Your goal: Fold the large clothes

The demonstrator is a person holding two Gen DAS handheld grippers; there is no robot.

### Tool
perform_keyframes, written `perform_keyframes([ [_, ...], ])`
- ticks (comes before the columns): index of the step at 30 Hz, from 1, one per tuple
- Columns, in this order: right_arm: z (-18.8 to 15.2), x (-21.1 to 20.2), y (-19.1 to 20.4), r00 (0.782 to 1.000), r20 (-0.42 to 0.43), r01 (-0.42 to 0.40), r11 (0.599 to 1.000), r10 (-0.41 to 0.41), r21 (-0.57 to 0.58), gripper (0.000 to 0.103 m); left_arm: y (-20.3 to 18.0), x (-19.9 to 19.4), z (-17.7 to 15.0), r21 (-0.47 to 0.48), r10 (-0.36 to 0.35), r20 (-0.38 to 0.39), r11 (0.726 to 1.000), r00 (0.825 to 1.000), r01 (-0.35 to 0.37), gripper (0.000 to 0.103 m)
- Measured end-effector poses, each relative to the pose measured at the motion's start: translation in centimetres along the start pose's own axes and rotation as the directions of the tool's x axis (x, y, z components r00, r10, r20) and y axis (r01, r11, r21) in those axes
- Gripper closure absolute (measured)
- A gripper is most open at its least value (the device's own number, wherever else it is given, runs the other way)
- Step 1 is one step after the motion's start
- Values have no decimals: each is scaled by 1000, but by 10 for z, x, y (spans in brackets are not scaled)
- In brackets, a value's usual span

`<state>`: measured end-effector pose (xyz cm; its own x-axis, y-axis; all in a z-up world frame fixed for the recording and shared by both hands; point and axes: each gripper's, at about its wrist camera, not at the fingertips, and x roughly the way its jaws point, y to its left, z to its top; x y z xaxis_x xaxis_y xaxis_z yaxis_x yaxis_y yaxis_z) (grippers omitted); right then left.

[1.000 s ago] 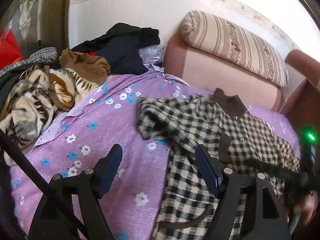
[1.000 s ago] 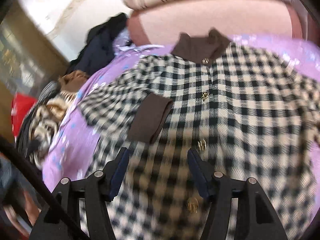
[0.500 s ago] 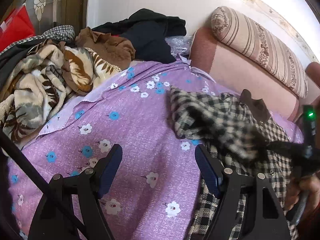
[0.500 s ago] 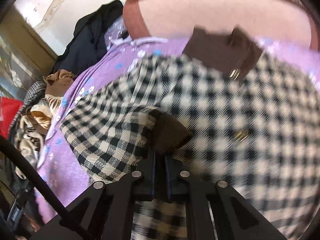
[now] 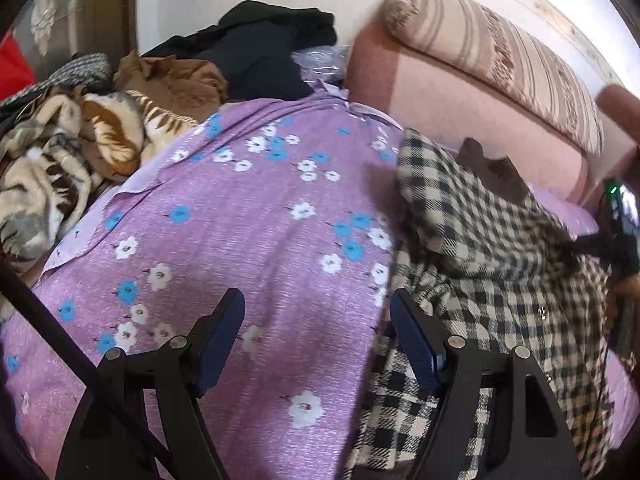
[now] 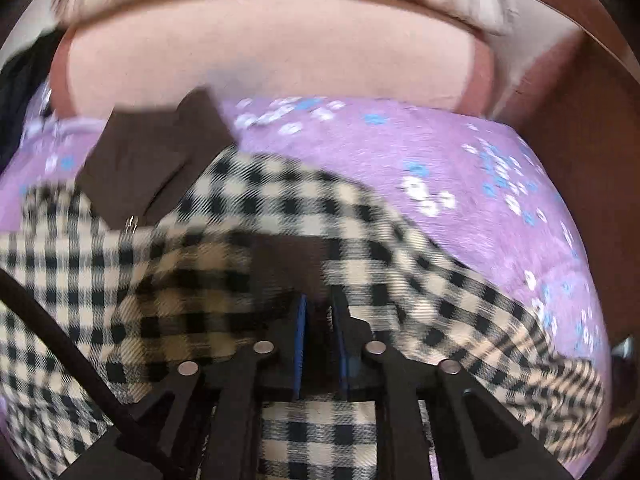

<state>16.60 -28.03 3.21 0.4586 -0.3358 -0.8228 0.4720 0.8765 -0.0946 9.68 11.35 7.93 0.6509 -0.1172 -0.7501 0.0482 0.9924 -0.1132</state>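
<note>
A black-and-cream checked coat [image 5: 500,272] with a brown collar [image 5: 496,168] lies on the purple flowered sheet [image 5: 240,220]. My left gripper [image 5: 316,300] hovers open over the sheet at the coat's left edge, nothing between its fingers. In the right wrist view my right gripper [image 6: 319,300] grips the sleeve's brown cuff [image 6: 292,256], its narrow jaws opening slightly. The checked sleeve [image 6: 360,216] is drawn across the coat's front, beside the collar [image 6: 152,160]. The picture is blurred by motion.
A heap of brown, patterned and black clothes [image 5: 120,128] lies at the far left of the bed. A pink padded back [image 5: 460,96] with a striped bolster [image 5: 500,52] runs behind the coat. Bare sheet [image 6: 460,168] shows to the coat's right.
My right gripper closed on the brown cuff and pulled the sleeve across the coat toward the right. My left gripper sank toward the sheet, still open.
</note>
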Motion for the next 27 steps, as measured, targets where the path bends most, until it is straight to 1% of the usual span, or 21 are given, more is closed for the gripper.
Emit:
perform_keyframes([
  [1, -2, -9, -7, 1000, 28, -14, 999, 13, 31, 74, -2, 2, -1, 6, -2, -7, 1000, 1000, 2, 29],
  [2, -4, -18, -12, 998, 56, -31, 998, 28, 55, 72, -4, 4, -2, 8, -5, -14, 1000, 1000, 5, 29],
  [4, -7, -34, -10, 994, 92, -70, 996, 65, 55, 71, -8, 8, -4, 13, -10, -34, 1000, 999, 10, 29],
  [7, -13, -47, 5, 987, 109, -121, 993, 120, 7, 71, -13, 11, -6, 22, -5, -47, 1000, 999, 6, 29],
  [9, -25, -52, 12, 984, 101, -148, 989, 149, -14, 71, -17, 12, -8, 35, 0, -48, 999, 999, 2, 29],
  [11, -47, -60, 16, 976, 81, -201, 979, 202, -11, 71, -19, 12, -9, 44, 5, -47, 999, 999, -3, 29],
  [13, -69, -69, 12, 963, 65, -261, 965, 261, -15, 71, -21, 12, -10, 48, 5, -49, 999, 999, -2, 29],
  [14, -87, -78, 10, 955, 52, -290, 957, 291, -26, 71, -23, 12, -10, 47, 0, -52, 999, 999, 2, 29],
  [16, -116, -91, 3, 946, 36, -319, 947, 321, -45, 71, -25, 13, -12, 44, -9, -61, 999, 998, 12, 29],
  [18, -143, -100, -8, 946, 22, -323, 944, 325, -67, 70, -28, 14, -14, 42, -16, -73, 999, 997, 19, 29],
  [21, -182, -115, -32, 957, 21, -285, 955, 288, -83, 66, -35, 12, -19, 49, -17, -82, 999, 996, 21, 29],
  [23, -200, -119, -48, 965, 15, -260, 962, 262, -87, 66, -43, 7, -24, 62, -22, -78, 998, 997, 27, 29],
  [27, -227, -120, -74, 963, 2, -267, 961, 268, -66, 66, -57, -8, -32, 98, -20, -56, 995, 998, 25, 29],
])
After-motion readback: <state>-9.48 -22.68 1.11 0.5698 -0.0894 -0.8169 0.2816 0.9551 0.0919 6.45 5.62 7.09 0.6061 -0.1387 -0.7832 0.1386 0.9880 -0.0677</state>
